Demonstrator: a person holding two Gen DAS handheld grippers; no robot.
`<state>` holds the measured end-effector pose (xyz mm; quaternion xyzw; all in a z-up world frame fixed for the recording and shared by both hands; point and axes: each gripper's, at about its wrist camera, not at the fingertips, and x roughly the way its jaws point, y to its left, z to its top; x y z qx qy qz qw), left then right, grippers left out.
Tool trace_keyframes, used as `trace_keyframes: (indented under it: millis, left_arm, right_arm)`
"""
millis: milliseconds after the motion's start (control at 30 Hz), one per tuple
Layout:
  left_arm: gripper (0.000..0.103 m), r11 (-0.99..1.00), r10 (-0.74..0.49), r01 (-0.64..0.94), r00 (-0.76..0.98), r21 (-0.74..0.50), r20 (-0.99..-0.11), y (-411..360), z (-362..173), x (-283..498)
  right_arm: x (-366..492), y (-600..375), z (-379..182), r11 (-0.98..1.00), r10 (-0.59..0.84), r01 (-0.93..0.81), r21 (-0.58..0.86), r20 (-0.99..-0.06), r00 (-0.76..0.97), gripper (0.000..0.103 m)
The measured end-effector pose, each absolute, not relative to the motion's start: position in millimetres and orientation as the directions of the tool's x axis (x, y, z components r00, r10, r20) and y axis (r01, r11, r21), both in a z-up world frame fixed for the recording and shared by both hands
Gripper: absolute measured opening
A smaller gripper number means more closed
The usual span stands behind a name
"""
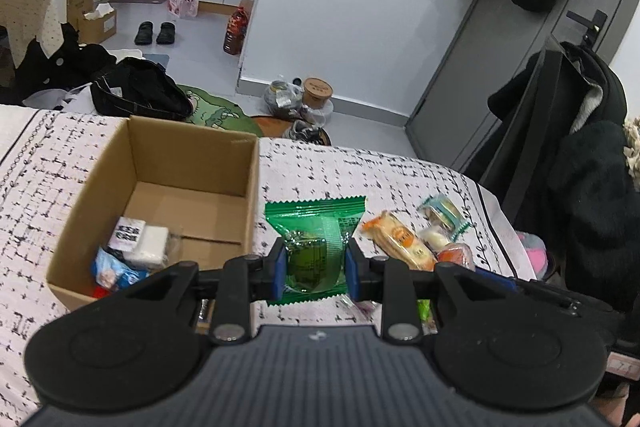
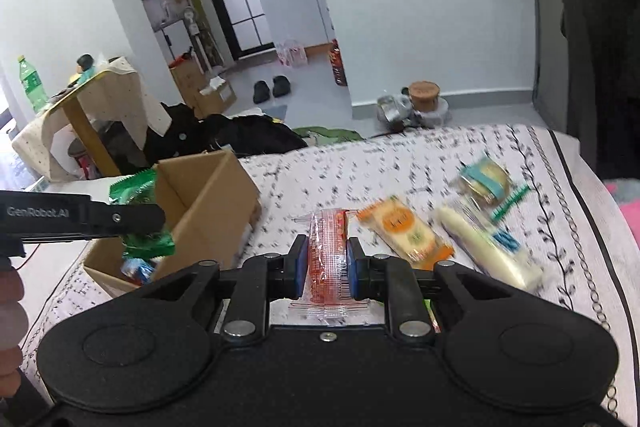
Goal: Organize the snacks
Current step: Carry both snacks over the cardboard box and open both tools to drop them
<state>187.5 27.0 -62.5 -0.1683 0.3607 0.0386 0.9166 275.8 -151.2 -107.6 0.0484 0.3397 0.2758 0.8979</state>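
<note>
My left gripper (image 1: 315, 265) is shut on a green snack packet (image 1: 316, 239) and holds it above the bed, just right of an open cardboard box (image 1: 176, 163) that holds several snacks (image 1: 134, 247). My right gripper (image 2: 327, 259) is shut on a red-orange clear-wrapped snack (image 2: 327, 255) above the bed. In the right wrist view the left gripper (image 2: 80, 215) holds the green packet (image 2: 138, 211) at the box (image 2: 212, 195). An orange cracker pack (image 2: 404, 231), a white stick snack (image 2: 484, 247) and a teal-wrapped snack (image 2: 486, 179) lie on the bedspread.
The patterned bedspread (image 1: 360, 171) ends at a dark-striped edge on the right. Clothes, shoes (image 1: 156, 33) and bags lie on the floor beyond the bed. A grey door (image 1: 500, 47) and dark coats stand at the right.
</note>
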Motion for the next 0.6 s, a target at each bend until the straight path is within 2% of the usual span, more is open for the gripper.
trace_keyframes:
  millis: [600]
  left_arm:
    - [0.028, 0.927, 0.039, -0.279, 0.736, -0.25, -0.676, 84, -55, 188]
  right_arm:
    - [290, -82, -88, 0.784, 0.604, -0.562, 0.266, -0.537, 0.589, 0.02]
